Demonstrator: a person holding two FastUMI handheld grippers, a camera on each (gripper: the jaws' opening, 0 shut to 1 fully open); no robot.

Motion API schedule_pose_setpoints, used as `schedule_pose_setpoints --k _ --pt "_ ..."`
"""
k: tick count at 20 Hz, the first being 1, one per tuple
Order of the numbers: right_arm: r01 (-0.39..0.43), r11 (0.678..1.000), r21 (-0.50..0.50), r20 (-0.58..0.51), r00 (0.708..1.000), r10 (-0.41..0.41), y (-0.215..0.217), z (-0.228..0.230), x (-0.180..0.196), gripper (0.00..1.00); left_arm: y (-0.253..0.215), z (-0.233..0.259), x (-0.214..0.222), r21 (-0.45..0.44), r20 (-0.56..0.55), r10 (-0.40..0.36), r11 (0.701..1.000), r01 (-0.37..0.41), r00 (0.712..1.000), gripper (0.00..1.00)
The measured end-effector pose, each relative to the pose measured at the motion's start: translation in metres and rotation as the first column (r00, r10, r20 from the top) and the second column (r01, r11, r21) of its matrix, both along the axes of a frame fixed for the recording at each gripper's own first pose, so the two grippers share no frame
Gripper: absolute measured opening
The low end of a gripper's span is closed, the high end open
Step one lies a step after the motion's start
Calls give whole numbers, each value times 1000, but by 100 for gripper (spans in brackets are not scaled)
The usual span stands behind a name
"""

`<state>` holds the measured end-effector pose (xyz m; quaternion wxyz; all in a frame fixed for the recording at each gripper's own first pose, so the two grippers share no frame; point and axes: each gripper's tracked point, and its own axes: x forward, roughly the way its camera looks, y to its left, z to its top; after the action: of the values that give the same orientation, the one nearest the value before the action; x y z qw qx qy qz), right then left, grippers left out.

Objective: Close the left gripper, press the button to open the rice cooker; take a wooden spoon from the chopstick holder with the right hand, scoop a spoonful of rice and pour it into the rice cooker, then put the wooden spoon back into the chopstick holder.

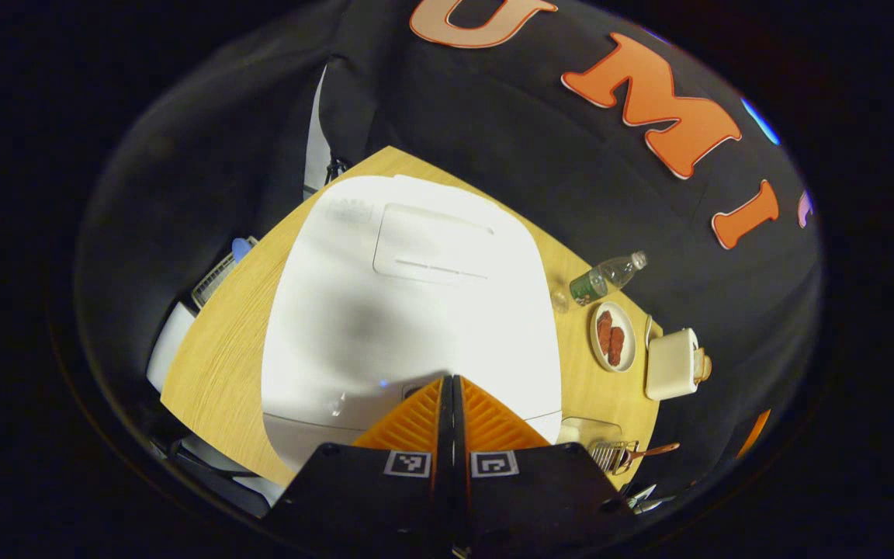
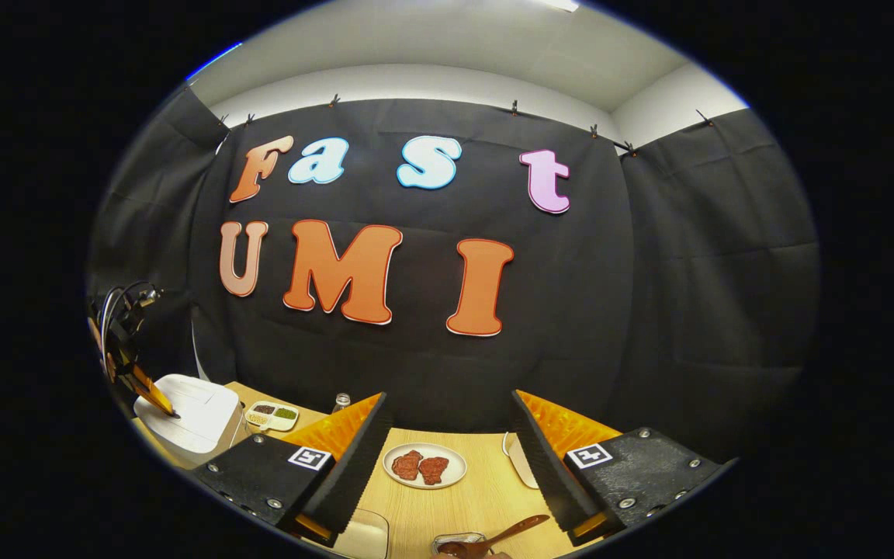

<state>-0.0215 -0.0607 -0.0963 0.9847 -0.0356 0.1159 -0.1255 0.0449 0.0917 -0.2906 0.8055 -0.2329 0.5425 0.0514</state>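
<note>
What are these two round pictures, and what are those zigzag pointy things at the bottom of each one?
Those pointy things are the jaws of two grabbing tools that a person holds, one in each hand. A small camera rides on each tool, so each picture looks out along its own jaws.

In the left gripper view, the left gripper has its jaws squeezed together, with the tip right at the front edge of the big white rice cooker, whose lid is down.

In the right gripper view, the right gripper has its jaws wide apart and holds nothing.

On the wooden table sit a plate of reddish food, a wooden spoon in a wire holder, and farther off a water bottle.
</note>
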Motion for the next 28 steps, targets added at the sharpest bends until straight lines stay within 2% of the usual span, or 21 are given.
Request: schedule_pose_setpoints --k 4,6,7,9,11,12,14,19,20,23,24,28 --pt "-9 1000 13 -6 1000 9 1 -5 2 95 0 2 2 70 45 -59 996 56 997 6" --pt "-16 1000 21 -4 1000 16 2 -7 3 95 2 25 14 128 143 -88 989 70 986 5" --pt "-18 1000 24 -7 1000 18 1 -9 5 95 4 43 23 170 218 -104 983 68 970 5" --pt "-28 999 31 -22 999 29 2 -15 8 93 11 84 44 265 386 -123 964 18 914 5" --pt "-42 999 31 -25 999 42 4 -16 11 95 26 132 59 366 527 -141 928 -74 838 5" --pt "-48 998 30 -24 999 48 3 -16 12 95 26 148 57 390 564 -149 915 -103 812 5" --pt "-59 998 34 -30 998 60 4 -19 14 95 15 169 47 387 614 -147 912 -134 776 2" --pt "-74 996 58 -65 995 78 3 -32 7 95 5 205 26 377 706 -159 909 -177 690 6" --pt "-73 995 64 -74 994 77 2 -36 4 95 2 208 21 388 716 -167 902 -188 678 17" --pt "-61 995 74 -109 992 69 -5 -49 -2 95 -11 219 12 398 736 -186 896 -195 650 30" --pt "-57 996 74 -120 991 66 -8 -53 -5 95 -17 220 8 398 744 -192 897 -192 640 43" --pt "-32 997 69 -165 985 43 -25 -71 -18 95 -41 227 -1 442 754 -251 877 -188 607 76"
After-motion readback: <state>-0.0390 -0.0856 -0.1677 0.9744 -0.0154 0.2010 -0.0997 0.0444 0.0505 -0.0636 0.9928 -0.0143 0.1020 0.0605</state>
